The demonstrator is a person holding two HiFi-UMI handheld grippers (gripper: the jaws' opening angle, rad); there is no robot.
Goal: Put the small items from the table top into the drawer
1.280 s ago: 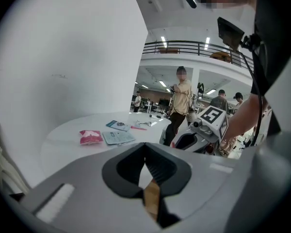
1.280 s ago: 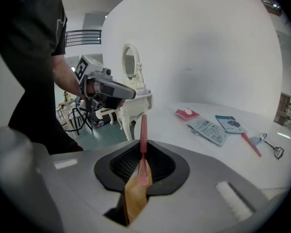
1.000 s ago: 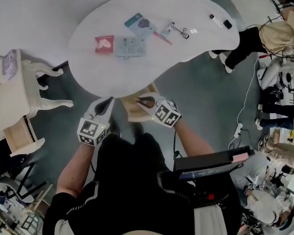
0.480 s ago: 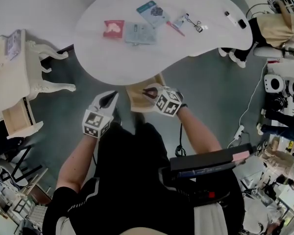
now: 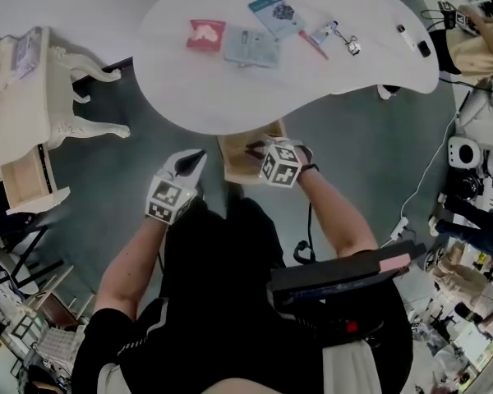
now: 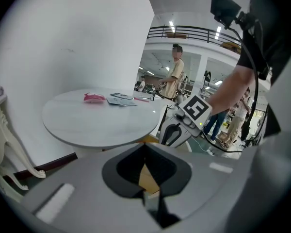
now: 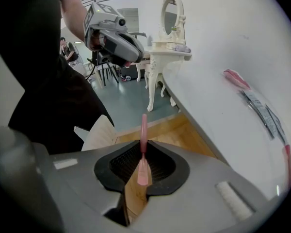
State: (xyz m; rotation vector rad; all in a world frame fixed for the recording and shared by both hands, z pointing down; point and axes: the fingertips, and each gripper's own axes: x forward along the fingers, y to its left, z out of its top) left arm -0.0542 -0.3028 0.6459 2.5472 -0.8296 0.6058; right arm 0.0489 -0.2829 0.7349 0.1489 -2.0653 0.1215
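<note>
A grey-green floor is seen under a white, kidney-shaped table [image 5: 230, 97], with an ornate white dressing table [image 5: 33, 97] at the left and cluttered workplaces at the far right. Both bare forearms are stretched forward from a black-clad body, and the two grippers are held side by side just off the near edge of the table. The left gripper [image 5: 199, 154] is held over the floor, left of the drawer, with its jaws brought together on nothing. The right gripper [image 5: 251, 148] is held above the wooden drawer [image 5: 232, 169], which stands pulled out from under the near edge of the table. Its jaws are clamped on a thin pink stick [image 7: 143, 140], which is pointed forward past the jaw tips, over the drawer. In the right gripper view only bare wood is shown of the drawer's inside; the rest is covered by the gripper. On the far part of the table, well apart from both grippers, a red packet [image 5: 206, 35], a grey packet [image 5: 252, 48], a teal card [image 5: 277, 12], a small pink-and-white tube [image 5: 316, 35] and a metal clip [image 5: 346, 42] are laid in a loose row. Two small dark-and-white items [image 5: 414, 41] are placed farther right.
</note>
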